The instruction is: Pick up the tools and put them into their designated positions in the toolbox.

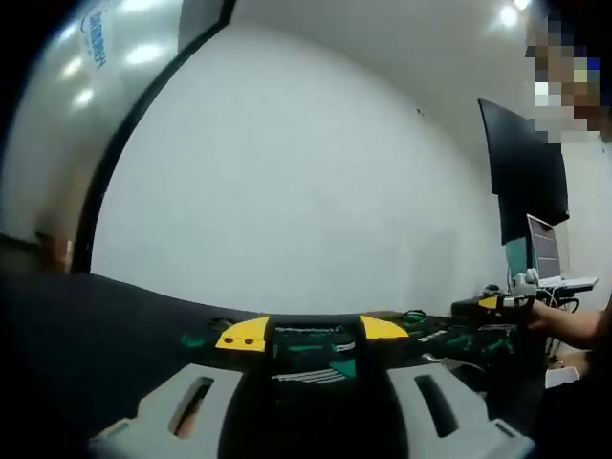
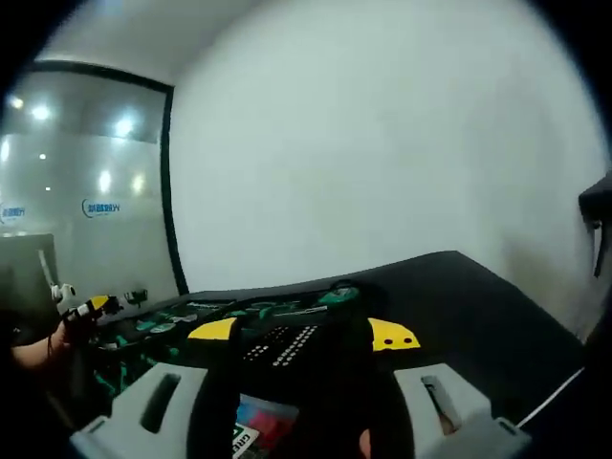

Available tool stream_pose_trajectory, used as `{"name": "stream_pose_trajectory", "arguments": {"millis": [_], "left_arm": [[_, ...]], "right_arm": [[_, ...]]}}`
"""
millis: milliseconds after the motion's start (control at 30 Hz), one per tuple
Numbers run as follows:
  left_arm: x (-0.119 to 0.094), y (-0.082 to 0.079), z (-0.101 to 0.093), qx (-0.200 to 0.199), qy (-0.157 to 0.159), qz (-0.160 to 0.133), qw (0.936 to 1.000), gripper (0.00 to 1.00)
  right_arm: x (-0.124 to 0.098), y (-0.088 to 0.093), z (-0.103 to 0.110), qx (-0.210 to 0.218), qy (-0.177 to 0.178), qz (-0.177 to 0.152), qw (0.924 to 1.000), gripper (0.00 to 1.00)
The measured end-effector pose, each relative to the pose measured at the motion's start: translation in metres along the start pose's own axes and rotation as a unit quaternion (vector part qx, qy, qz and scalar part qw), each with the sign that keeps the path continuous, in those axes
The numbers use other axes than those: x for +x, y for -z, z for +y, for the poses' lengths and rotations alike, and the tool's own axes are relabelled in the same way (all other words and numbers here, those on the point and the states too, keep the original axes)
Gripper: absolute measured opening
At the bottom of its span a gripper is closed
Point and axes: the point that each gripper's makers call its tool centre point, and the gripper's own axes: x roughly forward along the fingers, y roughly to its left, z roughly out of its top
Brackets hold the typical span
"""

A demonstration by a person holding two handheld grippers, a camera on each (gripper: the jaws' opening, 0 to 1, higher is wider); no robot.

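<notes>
Both tongs are spread apart, gripping nothing — left tongs, right tongs. Just beyond them the open toolbox, holding green-handled tools, lies on the black counter.

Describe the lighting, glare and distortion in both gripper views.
Left gripper view: the white wall is evenly lit, ceiling lights glare on the glass panel, the fisheye bows the dark table edge, and the toolbox is dim and soft. Right gripper view: light spots reflect in the glass panel, the wall is bright, and the toolbox is underexposed and blurred.
</notes>
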Motion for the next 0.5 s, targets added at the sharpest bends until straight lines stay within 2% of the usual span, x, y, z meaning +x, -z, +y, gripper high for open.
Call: {"name": "stream_pose_trajectory", "arguments": {"millis": [100,233,267,367,433,500], "left_arm": [[0.0,-0.003,-0.004,0.007,0.003,-0.006,1.0,0.3],[-0.002,-0.008,-0.004,-0.004,0.008,-0.017,0.9998,0.3],[-0.002,-0.009,-0.003,-0.005,0.005,-0.019,0.9998,0.3],[-0.006,-0.023,0.007,-0.028,-0.019,-0.054,0.998,0.29],[-0.009,-0.024,0.016,-0.033,-0.037,-0.053,0.9974,0.28],[-0.01,-0.024,0.016,-0.032,-0.032,-0.056,0.9974,0.27]], "right_arm": [[0.001,0.002,-0.002,0.004,0.003,0.005,1.0,0.48],[0.005,0.009,-0.002,0.009,0.003,0.02,0.9998,0.48],[0.005,0.01,-0.001,0.007,0.001,0.024,0.9997,0.48],[0.001,0.01,0.001,-0.015,0.003,0.024,0.9996,0.48],[0.002,0.009,0.002,-0.018,0.003,0.023,0.9996,0.48],[0.003,0.01,0.006,-0.011,-0.002,0.027,0.9996,0.48]]}}
